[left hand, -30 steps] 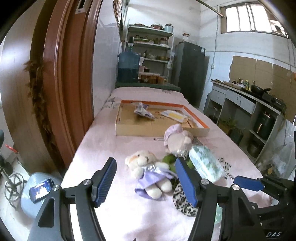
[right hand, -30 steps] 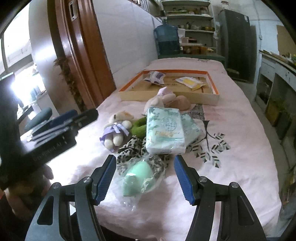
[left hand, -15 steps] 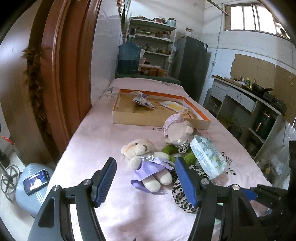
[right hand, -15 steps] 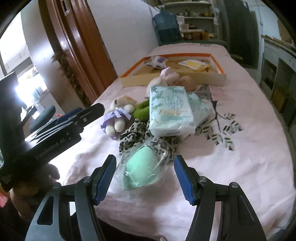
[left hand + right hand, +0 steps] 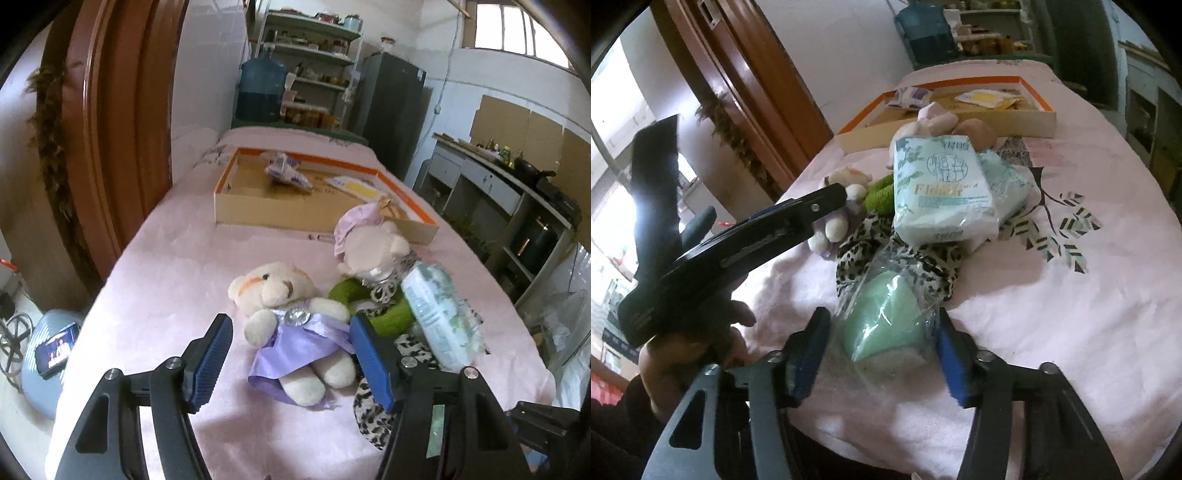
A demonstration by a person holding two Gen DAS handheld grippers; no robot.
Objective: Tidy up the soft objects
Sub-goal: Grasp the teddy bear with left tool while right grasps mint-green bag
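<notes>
Left gripper [image 5: 291, 360] wide open, straddling the bear [image 5: 291, 325] at lower centre, pads not touching. Right gripper [image 5: 881, 356] wide too, flanking the bagged green sponge [image 5: 886, 325] at bottom centre. Tray [image 5: 258, 210] sits upper centre.

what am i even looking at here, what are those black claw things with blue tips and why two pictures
There is no robot. A person holds a two-finger hand-held gripper in each hand, with a fisheye camera on each looking along its fingers, so each picture is one gripper's view.

The left hand-held gripper is open around a cream teddy bear in a purple dress. The right hand-held gripper is open around a mint sponge in a clear bag. Neither holds anything yet.

Also on the pink cloth: a tissue pack, leopard fabric, a green plush, a pink-capped doll and a shallow cardboard box.
</notes>
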